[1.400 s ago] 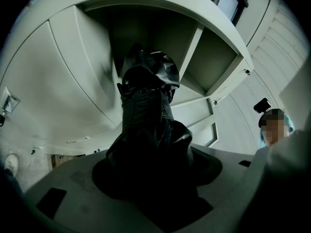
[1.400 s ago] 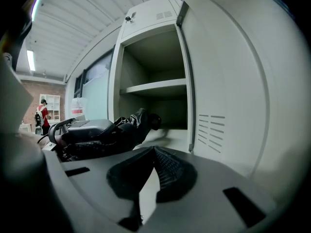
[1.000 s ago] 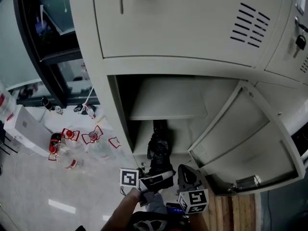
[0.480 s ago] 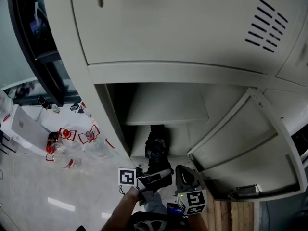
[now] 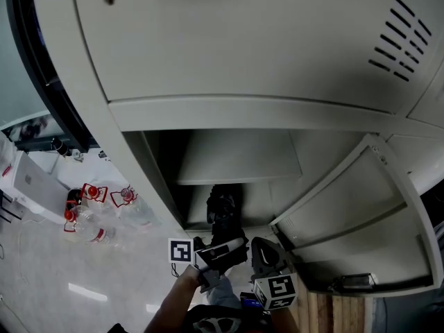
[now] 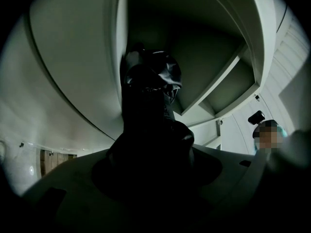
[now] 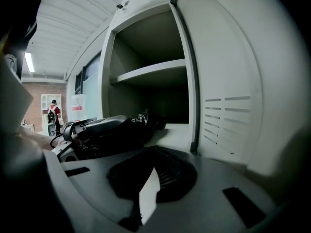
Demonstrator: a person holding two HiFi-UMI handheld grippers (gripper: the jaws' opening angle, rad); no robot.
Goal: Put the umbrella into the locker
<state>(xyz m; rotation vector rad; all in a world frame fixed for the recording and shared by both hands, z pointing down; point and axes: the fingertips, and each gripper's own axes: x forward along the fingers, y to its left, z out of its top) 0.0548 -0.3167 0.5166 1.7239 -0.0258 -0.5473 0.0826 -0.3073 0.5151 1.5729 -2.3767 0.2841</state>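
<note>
- The locker (image 5: pixel 142 186) stood with its lower door (image 5: pixel 347 210) swung out to the right, slatted vents showing on the door's inner face in the right gripper view
- Inside the open bay, a shelf (image 5: pixel 239 159) split the space into an upper part and a lower part
- The folded black umbrella (image 5: pixel 223 212) lay lengthwise in the lower part, under the shelf, with its far end inside and its near end at the front edge
- It sat low over the bay floor; whether it rested on it could not be told
- The left gripper (image 5: pixel 220 250) was at the mouth of the bay, jaws spread wide and clamped on the umbrella's near end
- In the left gripper view, the umbrella filled the gap between the jaws and pointed up into the bay
- The right gripper (image 5: pixel 266 254) hung just to the right of the left one, near the foot of the open door and clear of the umbrella
- Its jaws were together, with nothing between them
- The door (image 5: pixel 243 40) above the open bay was closed, with vents near its right side
- Clear bottles (image 5: pixel 97 217) with red labels lay in a cluster on the pale floor (image 5: pixel 41 269), left of the locker
- A person (image 7: pixel 52 111) in a red top stood far off, seen in the right gripper view
</note>
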